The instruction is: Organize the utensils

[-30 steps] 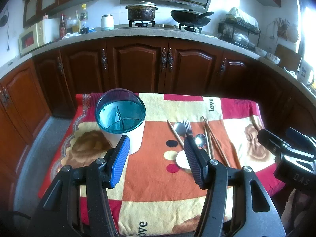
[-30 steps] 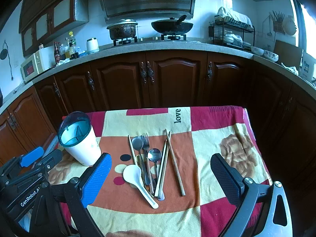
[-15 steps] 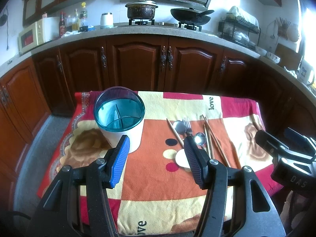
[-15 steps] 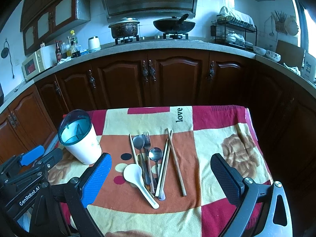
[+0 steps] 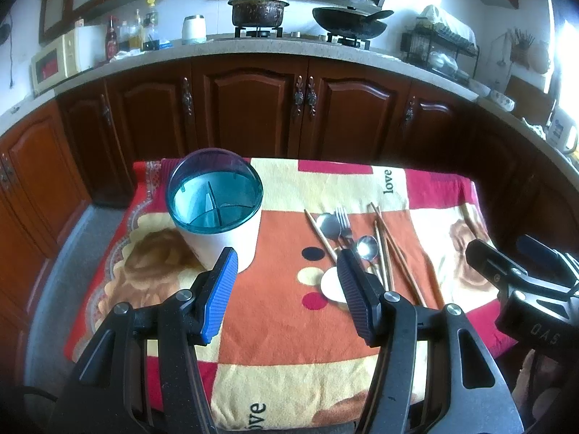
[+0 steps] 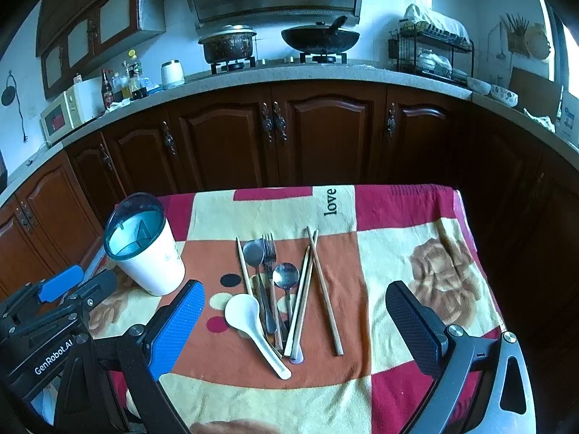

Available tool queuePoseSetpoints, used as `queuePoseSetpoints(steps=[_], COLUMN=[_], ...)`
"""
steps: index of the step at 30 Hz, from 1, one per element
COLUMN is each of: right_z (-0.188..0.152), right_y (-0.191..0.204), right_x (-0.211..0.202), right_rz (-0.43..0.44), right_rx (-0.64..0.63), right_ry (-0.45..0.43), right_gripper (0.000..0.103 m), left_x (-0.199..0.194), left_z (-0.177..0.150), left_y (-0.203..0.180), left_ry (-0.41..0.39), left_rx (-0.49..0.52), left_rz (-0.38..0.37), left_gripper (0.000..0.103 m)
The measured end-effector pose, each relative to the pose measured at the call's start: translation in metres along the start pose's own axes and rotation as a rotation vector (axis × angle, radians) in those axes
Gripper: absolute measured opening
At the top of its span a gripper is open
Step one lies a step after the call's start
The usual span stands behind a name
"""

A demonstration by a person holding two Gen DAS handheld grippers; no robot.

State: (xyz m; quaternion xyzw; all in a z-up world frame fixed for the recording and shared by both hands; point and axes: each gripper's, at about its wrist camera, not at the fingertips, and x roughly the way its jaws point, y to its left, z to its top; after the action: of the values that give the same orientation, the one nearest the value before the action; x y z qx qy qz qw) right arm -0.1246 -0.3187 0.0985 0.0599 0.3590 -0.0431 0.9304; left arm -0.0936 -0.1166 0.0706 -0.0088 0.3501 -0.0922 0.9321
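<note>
The desk (image 6: 398,390) under its patchwork cloth carries everything, and little has altered over the last second: both tools have only drifted slightly, nothing on the cloth has shifted, so I judge the sorting has not begun.

The white holder (image 6: 144,253) with its teal divided rim stands upright near the far left corner, and I take it as my landmark. Its compartments look empty.

The right gripper (image 6: 293,322) hovers to the right of the holder, on the near side, jaws spread wide and holding nothing. The left gripper (image 5: 287,289) hangs just in front of the holder, jaws parted more narrowly, also empty.

The utensils lie in a loose bundle to the right of the holder, well apart from it. The chopsticks (image 6: 322,289) run long axis away from me, tips fanning towards the cabinets. The white ladle (image 6: 249,320) lies bowl nearest the holder, handle slanting towards me and right. The fork (image 6: 269,253) points tines away; the two metal spoons (image 6: 286,275) lie bowls away, handles towards me, overlapping.
</note>
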Motion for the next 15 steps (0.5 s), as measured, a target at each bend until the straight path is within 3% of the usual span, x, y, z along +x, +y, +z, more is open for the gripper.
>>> queuePoseSetpoints(steps=[10, 15], right_z=[-0.005, -0.015], right_y=[-0.006, -0.018], right_x=[0.013, 0.028], right_rz=[0.01, 0.041], right_rx=[-0.002, -0.006], right_ry=[0.028, 0.055], right_gripper=[0.1, 0.1], left_x=[0.013, 0.03], left_z=[-0.003, -0.009], left_y=[0.004, 0.008], left_ry=[0.033, 0.093], left_rx=[-0.015, -0.034], left_rz=[-0.005, -0.053], left_gripper=[0.057, 0.057])
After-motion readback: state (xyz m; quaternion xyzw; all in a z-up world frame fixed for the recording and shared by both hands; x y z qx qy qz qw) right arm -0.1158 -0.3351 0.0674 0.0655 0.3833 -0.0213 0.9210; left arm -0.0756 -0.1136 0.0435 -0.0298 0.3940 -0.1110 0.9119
